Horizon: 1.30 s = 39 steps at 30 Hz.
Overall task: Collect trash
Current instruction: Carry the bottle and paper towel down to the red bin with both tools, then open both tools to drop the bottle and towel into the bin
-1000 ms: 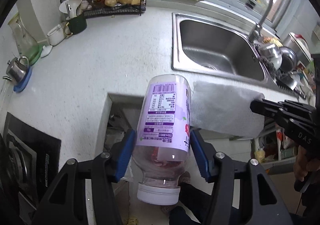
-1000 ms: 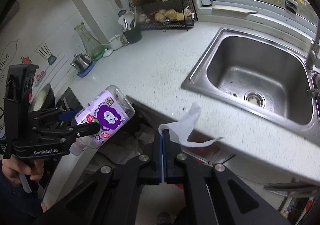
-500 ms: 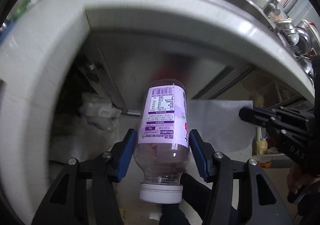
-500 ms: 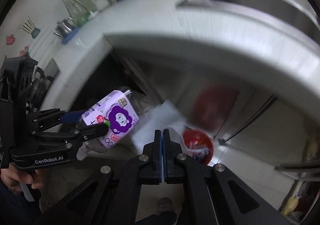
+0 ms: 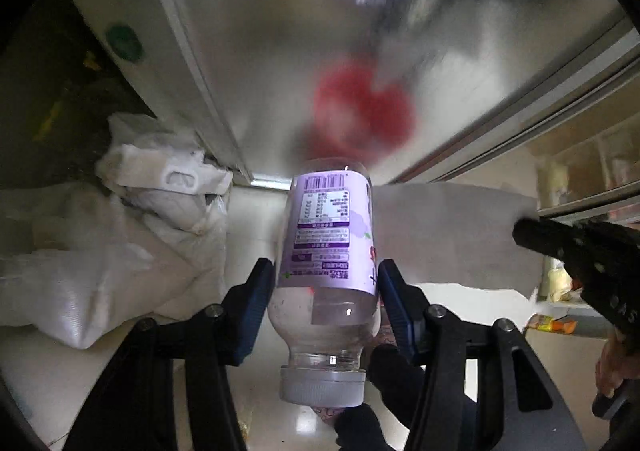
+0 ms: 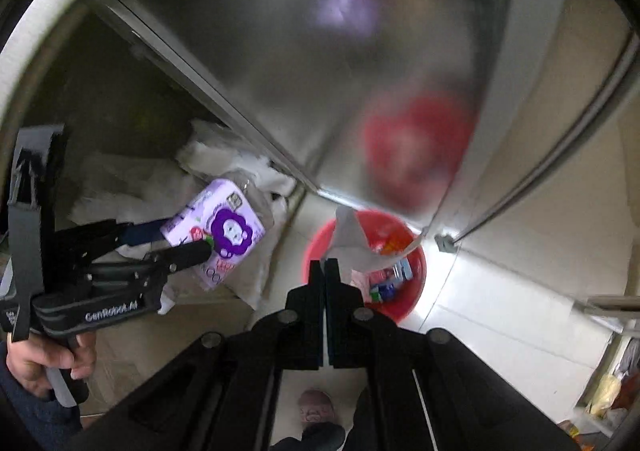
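A clear plastic bottle (image 5: pixel 326 243) with a purple label is clamped across its middle, white cap toward the camera, by my left gripper (image 5: pixel 326 271). In the right wrist view the same bottle (image 6: pixel 218 231) and left gripper (image 6: pixel 188 245) hang at the left, above white sacks. My right gripper (image 6: pixel 324 265) is shut on a white paper tissue (image 6: pixel 352 239), which dangles over a red bin (image 6: pixel 400 307) on the floor with packets inside. In the left wrist view the tissue (image 5: pixel 448 235) spreads to the right of the bottle, pinched by the right gripper (image 5: pixel 520 231).
A stainless cabinet door (image 5: pixel 320 31) rises just behind, showing a blurred red reflection. White sacks (image 5: pixel 120 251) lie in the open cupboard at the left. A person's hand (image 6: pixel 36 363) grips the left handle, and a slippered foot (image 6: pixel 316 411) stands on the tiled floor.
Both grippers have sunk from above the counter to floor level in front of the cabinet. Counter and sink have left the views, and the red bin has come into sight. Both grips are unchanged.
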Available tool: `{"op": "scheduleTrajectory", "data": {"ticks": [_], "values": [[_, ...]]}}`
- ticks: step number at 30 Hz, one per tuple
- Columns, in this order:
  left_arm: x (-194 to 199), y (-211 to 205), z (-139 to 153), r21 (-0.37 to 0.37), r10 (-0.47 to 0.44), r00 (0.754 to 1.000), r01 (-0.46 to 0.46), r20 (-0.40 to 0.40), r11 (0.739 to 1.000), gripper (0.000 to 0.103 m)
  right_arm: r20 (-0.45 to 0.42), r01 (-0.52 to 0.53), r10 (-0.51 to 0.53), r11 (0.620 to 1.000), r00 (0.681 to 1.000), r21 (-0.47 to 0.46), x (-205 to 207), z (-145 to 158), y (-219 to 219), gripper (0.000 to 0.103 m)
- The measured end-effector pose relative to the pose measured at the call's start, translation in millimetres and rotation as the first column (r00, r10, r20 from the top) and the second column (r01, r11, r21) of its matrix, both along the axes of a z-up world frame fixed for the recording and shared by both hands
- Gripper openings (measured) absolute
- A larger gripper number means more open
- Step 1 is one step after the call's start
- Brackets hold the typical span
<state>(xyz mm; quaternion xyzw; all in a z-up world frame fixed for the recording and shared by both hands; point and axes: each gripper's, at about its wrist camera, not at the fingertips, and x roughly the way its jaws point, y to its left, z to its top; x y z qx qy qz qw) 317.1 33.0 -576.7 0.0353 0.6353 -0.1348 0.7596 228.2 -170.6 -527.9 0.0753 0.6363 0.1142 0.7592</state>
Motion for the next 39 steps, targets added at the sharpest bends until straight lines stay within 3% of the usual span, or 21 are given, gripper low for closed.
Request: {"op": "scheduleTrajectory", "data": {"ticks": [11,21,30,39], "values": [[14,-21,-131,-0.030,-0.001,0.997,-0.002,-0.080,1.000,0.052,-0.040,0.020,-0.022,0.998,0.999,-0.059,-2,-103,-16,0.001],[17,-35,-219,-0.025,-0.031,0.992,0.028,-0.125,0.999,0.051,-0.062,0.026,-0.030,0.998,0.998,-0.065,-1,-179,-20,0.001],[21,-43,-253,-0.003,-0.046,0.990,0.046,-0.133,0.999,0.048,-0.073,0.006,-0.011,0.997,0.997,-0.074,6,-216,-24,0.001],[19,-39,-256,0.019,-0.036,0.989,0.039,-0.145,0.999,0.048,-0.079,-0.050,0.042,0.993,0.996,-0.108,7,-228,-19,0.001]]}}
